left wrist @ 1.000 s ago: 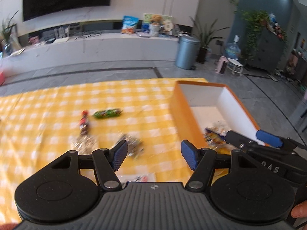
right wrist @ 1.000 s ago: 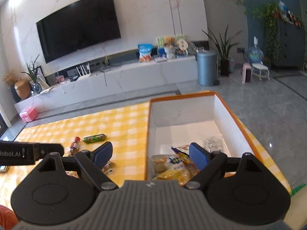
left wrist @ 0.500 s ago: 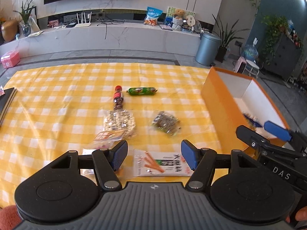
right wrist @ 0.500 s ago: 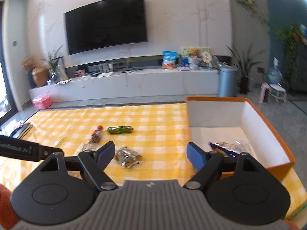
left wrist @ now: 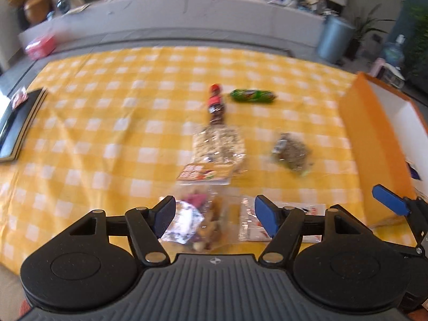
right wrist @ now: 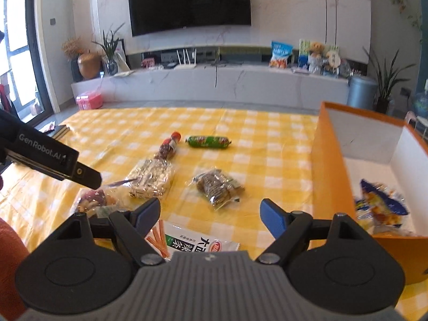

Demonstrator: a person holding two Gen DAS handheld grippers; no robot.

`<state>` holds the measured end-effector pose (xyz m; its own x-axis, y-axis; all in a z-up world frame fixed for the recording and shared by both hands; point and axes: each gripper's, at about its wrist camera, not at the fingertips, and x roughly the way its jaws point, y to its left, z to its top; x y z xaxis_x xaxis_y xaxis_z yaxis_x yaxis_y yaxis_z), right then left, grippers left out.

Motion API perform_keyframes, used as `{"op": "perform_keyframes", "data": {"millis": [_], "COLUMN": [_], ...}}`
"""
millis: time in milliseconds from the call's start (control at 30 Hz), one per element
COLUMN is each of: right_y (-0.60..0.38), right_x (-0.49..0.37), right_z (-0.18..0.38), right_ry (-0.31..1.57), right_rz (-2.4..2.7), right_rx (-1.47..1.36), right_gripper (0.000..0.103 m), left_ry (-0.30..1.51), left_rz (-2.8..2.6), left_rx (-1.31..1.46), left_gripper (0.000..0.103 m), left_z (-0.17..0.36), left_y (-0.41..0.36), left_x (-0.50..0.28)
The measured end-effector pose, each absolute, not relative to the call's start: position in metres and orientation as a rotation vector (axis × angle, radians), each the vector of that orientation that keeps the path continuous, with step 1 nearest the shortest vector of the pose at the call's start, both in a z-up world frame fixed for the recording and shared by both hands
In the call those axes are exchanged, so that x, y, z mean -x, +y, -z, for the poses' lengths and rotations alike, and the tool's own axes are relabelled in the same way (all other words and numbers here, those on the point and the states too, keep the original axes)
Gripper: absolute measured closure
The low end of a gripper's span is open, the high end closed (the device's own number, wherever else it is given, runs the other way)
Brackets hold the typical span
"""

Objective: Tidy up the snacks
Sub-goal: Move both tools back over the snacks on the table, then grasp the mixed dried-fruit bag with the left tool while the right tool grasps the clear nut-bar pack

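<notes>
Snacks lie on a yellow checked cloth (left wrist: 107,123). My left gripper (left wrist: 215,215) hovers over a clear bag of mixed snacks (left wrist: 200,222); its jaws are opening and the pads do not touch the bag. My right gripper (right wrist: 210,214) is open above a white packet with orange sticks (right wrist: 198,240). Farther out lie a clear bag of pale biscuits (right wrist: 152,178), a dark snack packet (right wrist: 216,187), a green sausage (right wrist: 208,141) and a red-capped stick (right wrist: 168,147). The orange box (right wrist: 331,187) at the right holds a blue and yellow packet (right wrist: 382,208).
A dark flat book (left wrist: 16,125) lies at the cloth's left edge. The orange box wall (left wrist: 374,144) rises close to the right gripper's fingertip (left wrist: 388,203). Beyond the cloth are a grey floor, a white bench, a bin (right wrist: 361,91) and plants.
Both grippers have swung left, away from the orange box, and sunk toward the snacks near the cloth's front edge. The mixed snack bag now lies between the left fingers, which stand a little wider.
</notes>
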<state>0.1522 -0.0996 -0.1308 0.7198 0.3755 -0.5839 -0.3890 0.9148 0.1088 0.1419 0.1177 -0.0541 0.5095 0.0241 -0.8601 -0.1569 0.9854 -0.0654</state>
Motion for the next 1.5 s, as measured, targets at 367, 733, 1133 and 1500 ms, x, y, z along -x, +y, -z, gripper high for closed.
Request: {"op": "perform_keyframes", "data": {"millis": [367,733,1133,1500], "right_y": [-0.093,-0.076,-0.057,-0.039], "right_x": [-0.197,-0.224,-0.234,-0.25], "right_z": [0.16,0.17,0.182,0.187], "right_ry": [0.752,0.724,0.7,0.663], "right_rz": [-0.438,-0.47,-0.5,-0.497], "right_rx": [-0.03,0.039,0.136,0.245], "right_gripper": [0.022,0.023,0.028,0.036], "left_ry": [1.183,1.21,1.137,1.008], "left_rz": [-0.178,-0.193,-0.195,-0.132], "left_rx": [0.142,0.089,0.061,0.112], "left_gripper": [0.019,0.018,0.036,0.036], "left_z": [0.092,0.106,0.103,0.083], "left_y": [0.125,0.125,0.122,0.108], "left_x": [-0.161,-0.168,-0.165,-0.184]}}
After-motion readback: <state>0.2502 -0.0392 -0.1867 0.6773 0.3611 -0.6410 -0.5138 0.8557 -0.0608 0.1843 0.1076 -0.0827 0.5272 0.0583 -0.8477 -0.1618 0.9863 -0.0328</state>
